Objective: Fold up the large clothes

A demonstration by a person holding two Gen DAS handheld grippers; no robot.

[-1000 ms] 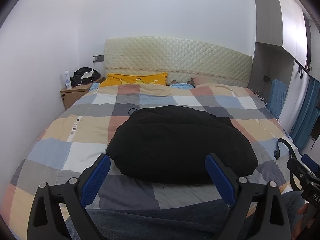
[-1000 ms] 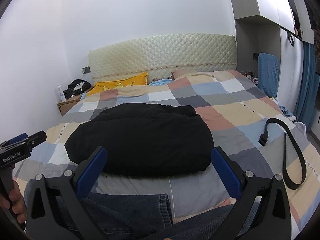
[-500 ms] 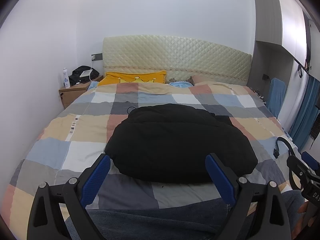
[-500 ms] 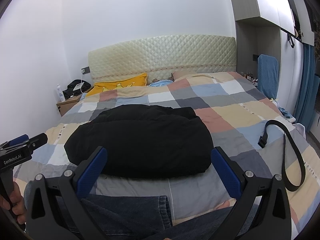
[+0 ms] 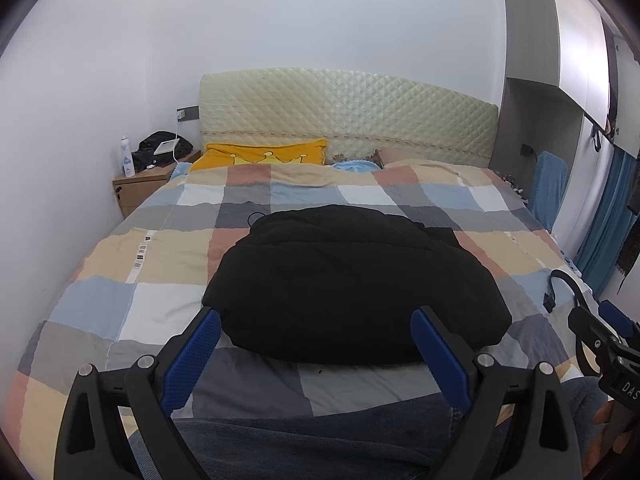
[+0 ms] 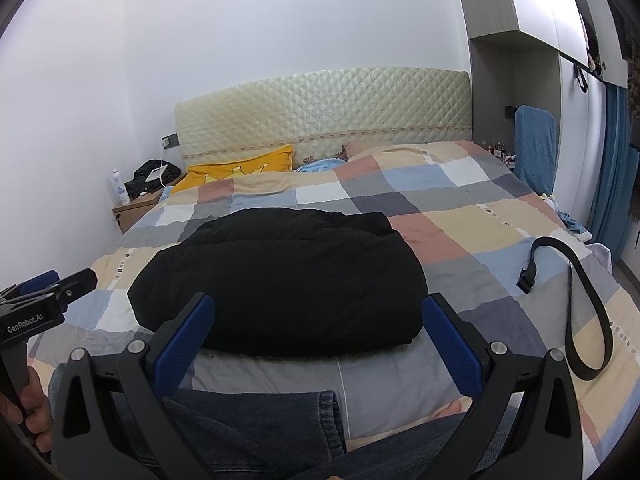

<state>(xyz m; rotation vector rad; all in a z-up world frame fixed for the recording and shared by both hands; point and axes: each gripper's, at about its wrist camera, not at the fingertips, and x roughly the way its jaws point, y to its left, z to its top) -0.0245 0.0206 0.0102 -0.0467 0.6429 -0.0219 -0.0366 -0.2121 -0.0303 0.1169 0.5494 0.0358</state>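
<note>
A large black padded garment (image 5: 348, 284) (image 6: 280, 280) lies folded into a thick bundle in the middle of the checked bedspread (image 5: 120, 256) (image 6: 460, 216). My left gripper (image 5: 316, 344) hangs open above the bed's near edge, just short of the bundle's front, holding nothing. The right gripper (image 6: 316, 328) is also open and empty, at the same distance from the bundle. Each gripper shows at the edge of the other's view, held by a hand. Blue jeans (image 5: 320, 440) (image 6: 256, 424) fill the bottom of both views.
A black belt (image 6: 576, 304) (image 5: 560, 284) lies looped on the bed's right side. Yellow pillow (image 5: 260, 154) and quilted headboard (image 5: 344, 108) sit at the far end. A wooden nightstand (image 5: 140, 188) with a bottle stands far left. Blue chair, wardrobe and curtains line the right.
Both grippers have risen and pulled back very slightly; the view has barely shifted. The black garment has not moved and both grippers remain open.
</note>
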